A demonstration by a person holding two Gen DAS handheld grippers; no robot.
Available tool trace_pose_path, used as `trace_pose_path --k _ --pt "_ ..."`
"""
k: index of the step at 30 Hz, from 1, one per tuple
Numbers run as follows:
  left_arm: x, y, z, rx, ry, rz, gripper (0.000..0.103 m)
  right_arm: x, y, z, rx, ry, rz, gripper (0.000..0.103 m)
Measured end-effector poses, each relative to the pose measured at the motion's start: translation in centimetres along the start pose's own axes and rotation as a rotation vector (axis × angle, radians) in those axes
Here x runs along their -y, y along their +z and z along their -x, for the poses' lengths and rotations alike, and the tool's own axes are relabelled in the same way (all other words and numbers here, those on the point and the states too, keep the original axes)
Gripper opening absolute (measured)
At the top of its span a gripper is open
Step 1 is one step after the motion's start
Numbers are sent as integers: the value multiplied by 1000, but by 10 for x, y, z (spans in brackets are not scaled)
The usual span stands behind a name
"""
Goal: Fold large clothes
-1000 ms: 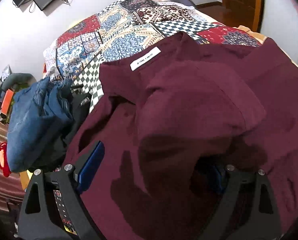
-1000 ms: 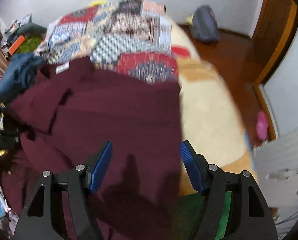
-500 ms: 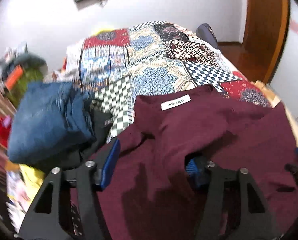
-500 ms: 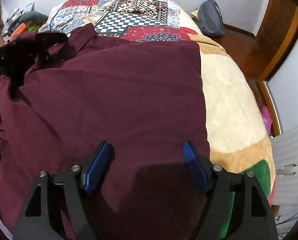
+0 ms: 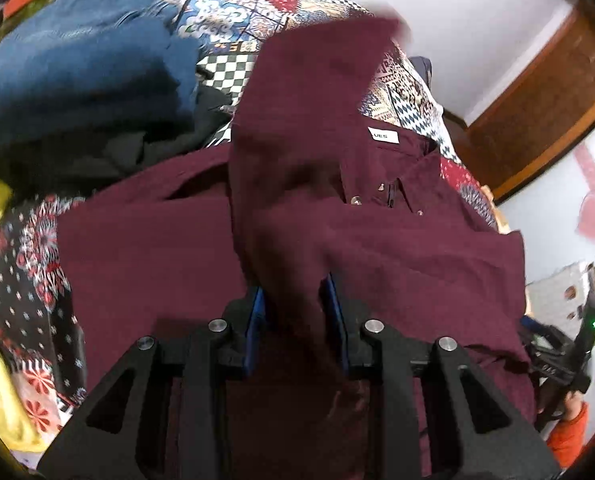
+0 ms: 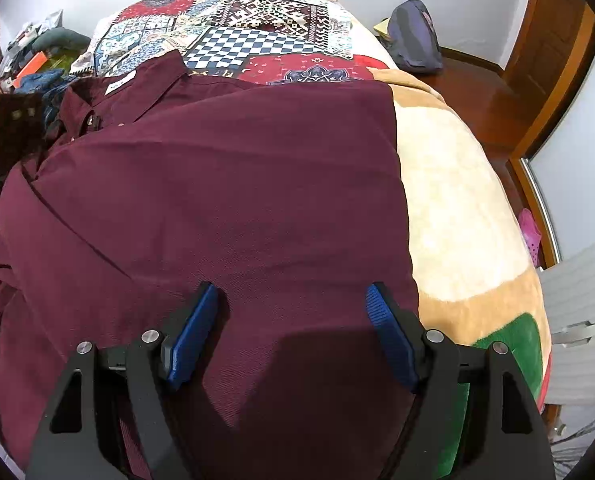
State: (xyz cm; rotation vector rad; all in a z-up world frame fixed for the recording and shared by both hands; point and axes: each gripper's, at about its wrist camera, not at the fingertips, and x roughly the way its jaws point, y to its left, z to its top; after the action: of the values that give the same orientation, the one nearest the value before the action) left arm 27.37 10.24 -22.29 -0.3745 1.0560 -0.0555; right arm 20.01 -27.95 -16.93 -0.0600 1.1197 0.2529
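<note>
A large maroon shirt [image 6: 225, 184] lies spread on the bed, collar with a white label [image 6: 119, 83] at the far left. In the left wrist view my left gripper [image 5: 295, 304] is shut on a bunched fold of the maroon shirt [image 5: 309, 128], which rises from the jaws toward the collar label [image 5: 383, 135]. My right gripper [image 6: 291, 314] is open, its blue pads resting over the shirt's near part, holding nothing. It also shows at the right edge of the left wrist view [image 5: 557, 356].
A patchwork quilt [image 6: 257, 28] covers the far bed, a cream and green blanket [image 6: 457, 200] the right side. Folded blue jeans [image 5: 77, 60] and dark clothes lie at the left. A dark bag [image 6: 415, 40] sits on the wooden floor by the door.
My left gripper has closed on a fold of the shirt and lifted it. My right gripper has stayed open over the shirt and barely moved.
</note>
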Motion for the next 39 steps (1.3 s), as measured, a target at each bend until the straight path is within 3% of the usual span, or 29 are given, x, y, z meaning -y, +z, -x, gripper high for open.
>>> trace_pose_path --k 4,6,11,14,16,18,23,27,30,34,39 --pt "-3 3 3 -2 -20 22 35 -1 1 0 -5 -8 -7 74" --pt "-6 8 4 7 -35 43 49 -2 3 -1 -10 -14 -10 74" --pt "-32 22 1 34 -75 166 49 -3 5 2 -22 -19 -17 74" --pt "-54 28 -4 33 -24 259 49 -3 5 3 -22 -16 -19 74" --pt "-74 27 -2 43 -43 341 45 -3 5 5 -23 -12 -21 74" --pt "-87 24 4 54 -82 381 19 -3 4 7 -21 -8 -26 74" --pt "-66 18 40 116 -12 204 11 -3 10 15 -12 12 -34 74" --pt "-37 9 94 216 21 38 11 -4 21 25 30 33 -58 74" --pt "-27 -3 113 246 53 -24 11 -9 28 27 50 47 -68 74" --pt "-33 -24 109 216 128 -67 13 -20 26 14 22 57 -51 74" --pt "-62 -52 73 68 164 -34 27 -36 17 -1 -22 31 -1 74"
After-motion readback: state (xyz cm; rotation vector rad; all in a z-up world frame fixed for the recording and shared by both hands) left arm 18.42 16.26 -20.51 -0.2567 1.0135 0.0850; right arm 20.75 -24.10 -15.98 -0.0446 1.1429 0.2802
